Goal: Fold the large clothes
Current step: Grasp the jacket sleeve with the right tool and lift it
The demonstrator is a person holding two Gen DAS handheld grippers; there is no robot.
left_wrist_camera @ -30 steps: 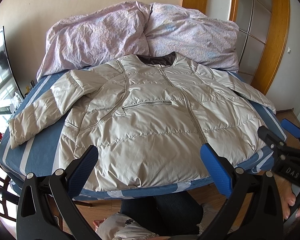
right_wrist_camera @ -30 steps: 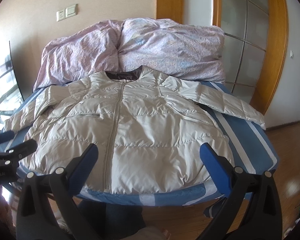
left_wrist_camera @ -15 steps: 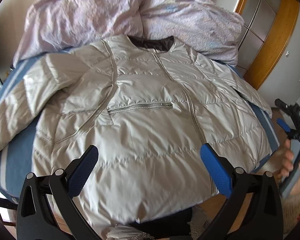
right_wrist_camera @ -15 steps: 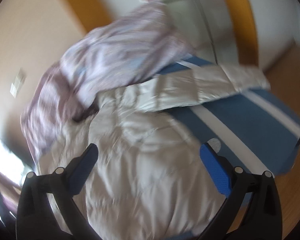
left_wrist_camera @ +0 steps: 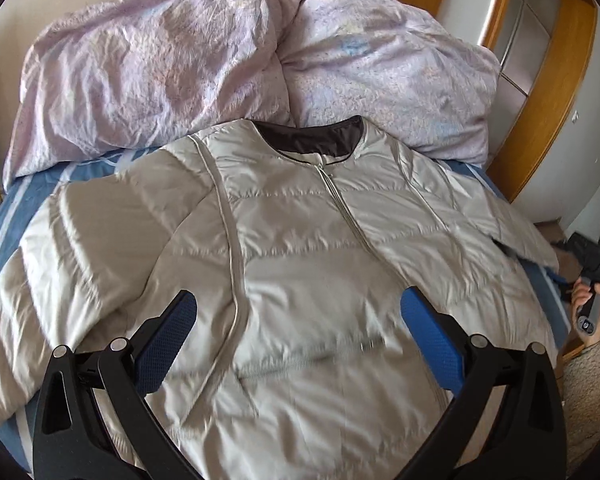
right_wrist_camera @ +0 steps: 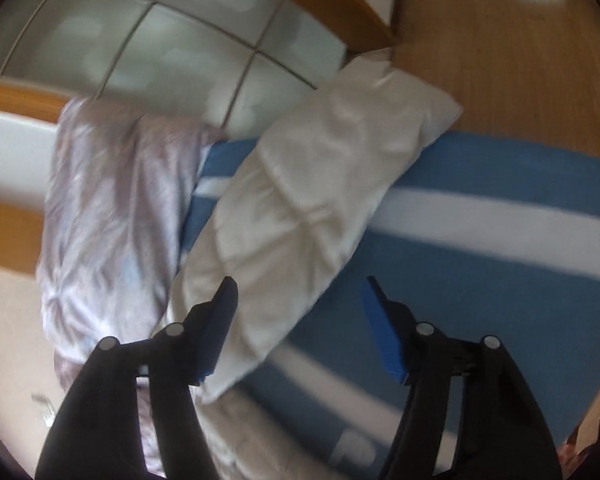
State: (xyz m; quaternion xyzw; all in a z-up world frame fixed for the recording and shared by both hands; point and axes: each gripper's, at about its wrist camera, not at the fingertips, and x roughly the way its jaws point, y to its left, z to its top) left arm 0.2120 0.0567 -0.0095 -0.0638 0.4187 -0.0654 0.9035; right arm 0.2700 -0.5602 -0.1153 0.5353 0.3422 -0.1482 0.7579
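A pale grey quilted down jacket (left_wrist_camera: pixel 300 264) lies face up on the bed, zipped, sleeves spread out, dark collar lining toward the pillows. My left gripper (left_wrist_camera: pixel 300 328) is open and hovers over the jacket's chest. My right gripper (right_wrist_camera: pixel 298 320) is open, rolled sideways, above the jacket's right sleeve (right_wrist_camera: pixel 300 208), which lies across the blue striped sheet (right_wrist_camera: pixel 480 240) toward the bed's edge. The right gripper also shows at the right edge of the left wrist view (left_wrist_camera: pixel 592 276), held in a hand.
A crumpled lilac duvet (left_wrist_camera: pixel 220 60) is piled at the head of the bed. A wooden-framed glass door (left_wrist_camera: pixel 540 80) stands to the right. Wooden floor (right_wrist_camera: pixel 520 60) lies beyond the bed's side edge.
My left gripper has moved forward over the jacket toward the collar. My right gripper has swung to the right and rolled, now over the right sleeve.
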